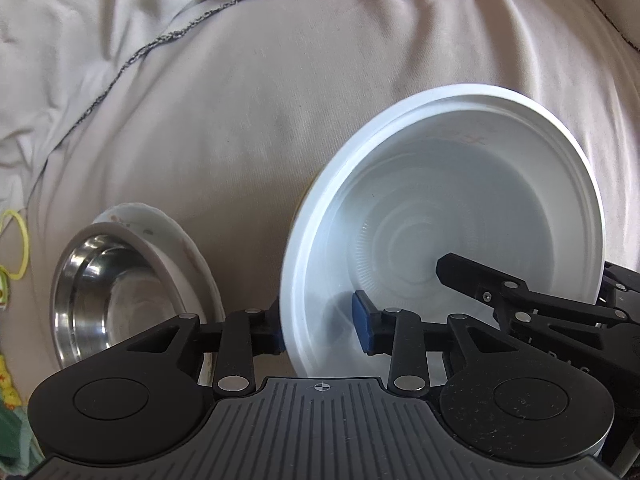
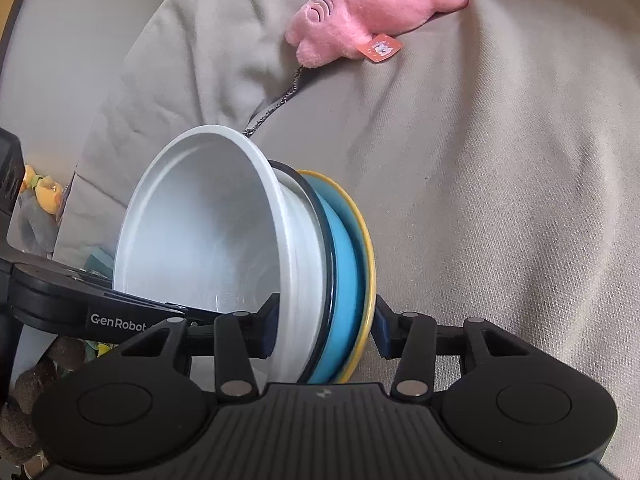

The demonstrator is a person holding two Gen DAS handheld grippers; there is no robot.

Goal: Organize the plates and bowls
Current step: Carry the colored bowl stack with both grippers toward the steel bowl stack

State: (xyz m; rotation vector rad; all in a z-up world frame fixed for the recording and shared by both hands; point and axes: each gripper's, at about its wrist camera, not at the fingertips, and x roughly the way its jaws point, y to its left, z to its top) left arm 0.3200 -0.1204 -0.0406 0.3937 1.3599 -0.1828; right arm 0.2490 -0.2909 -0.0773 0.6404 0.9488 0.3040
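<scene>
On the beige bedcover (image 1: 280, 140), near its front edge, the white bowl (image 1: 460, 208) is held tilted on its side, its open face turned toward the left wrist camera; the left gripper (image 1: 320, 326) straddles the bowl's rim, one pad outside the wall and the blue pad (image 1: 362, 326) inside it, a gap visible between inner pad and wall, so whether it grips cannot be told; the right gripper's (image 2: 326, 330) black finger reaches into the bowl from the right in that view. In the right wrist view the right gripper is clamped across a stack: the white bowl (image 2: 200, 240), a dark-rimmed dish (image 2: 316, 248) behind it, a blue plate (image 2: 346, 280), then a yellow-rimmed plate (image 2: 370, 264), all standing on edge between the pads. To the left on the bedcover, a steel bowl (image 1: 108, 292) sits nested in a white dish (image 1: 180, 240), apart from the held stack. A pink plush toy (image 2: 372, 12) with an orange tag (image 2: 382, 48) lies toward the far edge.
</scene>
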